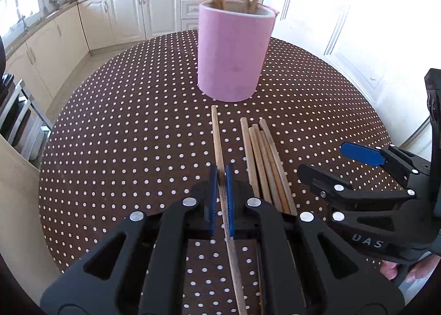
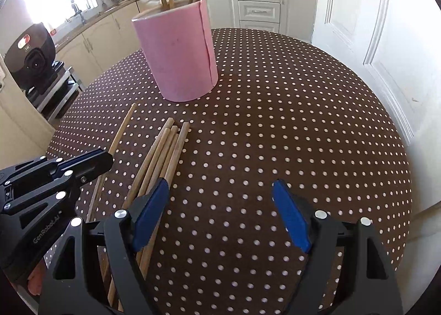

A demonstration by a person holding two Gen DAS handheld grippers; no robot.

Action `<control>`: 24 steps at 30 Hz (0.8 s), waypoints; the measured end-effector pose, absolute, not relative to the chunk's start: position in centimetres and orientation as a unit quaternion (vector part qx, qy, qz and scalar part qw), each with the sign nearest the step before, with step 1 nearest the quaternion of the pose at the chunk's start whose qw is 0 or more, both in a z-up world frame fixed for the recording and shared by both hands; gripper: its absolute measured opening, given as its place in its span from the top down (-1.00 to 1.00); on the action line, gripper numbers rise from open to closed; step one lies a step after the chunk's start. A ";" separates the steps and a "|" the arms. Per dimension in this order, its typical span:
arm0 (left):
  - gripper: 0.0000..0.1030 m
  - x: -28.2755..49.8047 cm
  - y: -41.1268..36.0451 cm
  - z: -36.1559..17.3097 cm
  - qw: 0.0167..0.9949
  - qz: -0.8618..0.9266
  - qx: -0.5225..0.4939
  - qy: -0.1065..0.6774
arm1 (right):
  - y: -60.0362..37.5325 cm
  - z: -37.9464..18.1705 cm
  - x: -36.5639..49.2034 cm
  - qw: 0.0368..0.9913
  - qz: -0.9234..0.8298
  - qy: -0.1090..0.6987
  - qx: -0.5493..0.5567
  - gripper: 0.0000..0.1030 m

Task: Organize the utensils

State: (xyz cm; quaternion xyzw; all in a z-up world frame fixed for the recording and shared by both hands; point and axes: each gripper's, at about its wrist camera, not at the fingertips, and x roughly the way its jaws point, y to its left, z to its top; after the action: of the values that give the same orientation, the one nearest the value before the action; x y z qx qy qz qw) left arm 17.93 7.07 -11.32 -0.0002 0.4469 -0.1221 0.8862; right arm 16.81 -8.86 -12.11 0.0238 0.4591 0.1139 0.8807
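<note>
Left wrist: slender wooden chopstick (image 1: 217,144)

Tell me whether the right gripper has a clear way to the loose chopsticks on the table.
Probably yes: the right gripper is open, the chopsticks lie just beside its left finger, nothing between.

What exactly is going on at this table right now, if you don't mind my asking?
A person is sorting wooden chopsticks into a pink holder on a polka-dot table, using a handheld gripper in each hand. The left gripper is shut on a single chopstick. The right gripper is open and empty, beside the loose bundle of chopsticks lying on the table. Several chopsticks already stand in the holder.
</note>
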 end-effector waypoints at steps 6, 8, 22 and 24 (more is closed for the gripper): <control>0.87 19.2 8.4 -12.4 0.881 -0.124 -0.007 0.456 | -7.7 -12.8 17.6 0.881 0.093 0.465 0.003 -0.45; 0.87 19.3 8.6 -12.8 0.880 -0.126 -0.010 0.458 | -7.5 -12.9 17.9 0.879 0.091 0.468 0.002 -0.45; 0.85 20.4 8.5 -13.7 0.878 -0.126 -0.022 0.462 | -6.1 -12.1 19.1 0.884 0.089 0.458 -0.012 -0.45; 0.85 20.9 8.6 -13.9 0.878 -0.128 -0.028 0.461 | -5.9 -12.4 19.3 0.880 0.093 0.467 -0.011 -0.45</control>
State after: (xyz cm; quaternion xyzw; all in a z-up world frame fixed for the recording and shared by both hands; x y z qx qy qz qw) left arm 20.92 8.61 -13.94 -0.0277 0.4609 -0.1284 0.8777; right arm 19.32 -5.86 -12.42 -0.0109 0.4665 0.0931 0.8795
